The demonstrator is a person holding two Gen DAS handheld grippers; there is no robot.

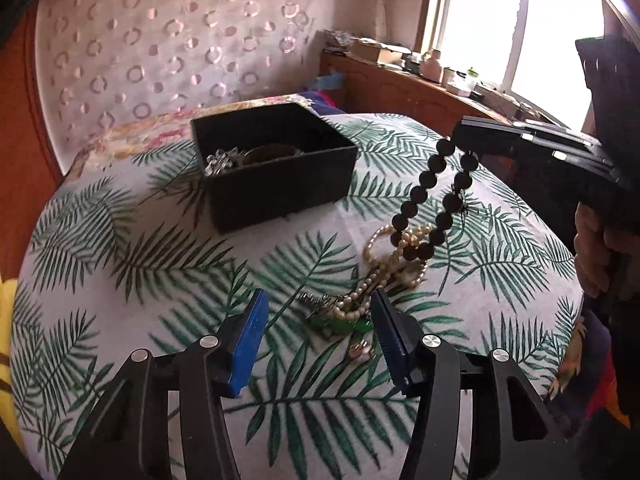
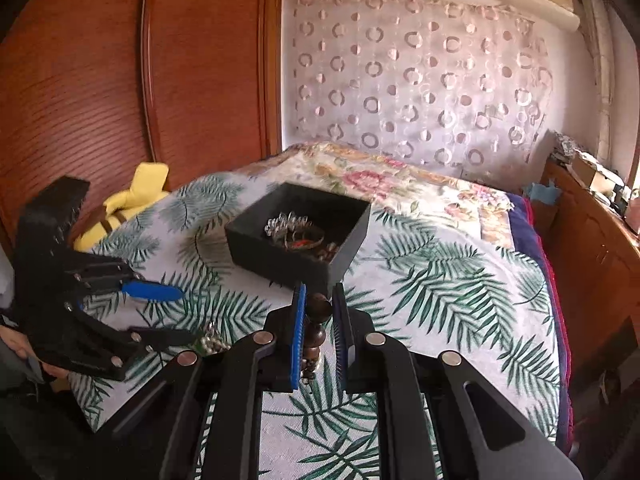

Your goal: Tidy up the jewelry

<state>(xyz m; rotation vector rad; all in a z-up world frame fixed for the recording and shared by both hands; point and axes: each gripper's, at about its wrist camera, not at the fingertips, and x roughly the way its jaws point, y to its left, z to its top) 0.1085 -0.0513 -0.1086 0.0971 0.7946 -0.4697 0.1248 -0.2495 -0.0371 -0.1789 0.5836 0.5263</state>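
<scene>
Step in hand: the right gripper (image 2: 319, 312), clenched on a string of dark beads (image 1: 430, 196), lifts it off the bed (image 1: 132, 264) (a lift-and-carry, by the look of it, with the box as the goal).

Beads: the loop hangs from the gripper's tip; its lowest beads hang level with the pile of pearl strands (image 1: 394, 258), and the pictures do not settle whether they touch it.

Box: a black box (image 1: 276, 162) sits farther back on the leaf-print cover, well apart from the hanging loop and already holding a silver piece and other items.

Left gripper: the left gripper (image 1: 316, 328) hovers released, jaws wide, low over the near end of the pile, where green stones (image 1: 340, 326) and a pearl strand lie between its blue pads (image 1: 248, 344).

Next move calls for: raising the beads fully clear of the pearls so nothing snags, then carrying them across over the box's open top before letting go.

Risk: a pearl strand may catch and ride up with the loop.
</scene>
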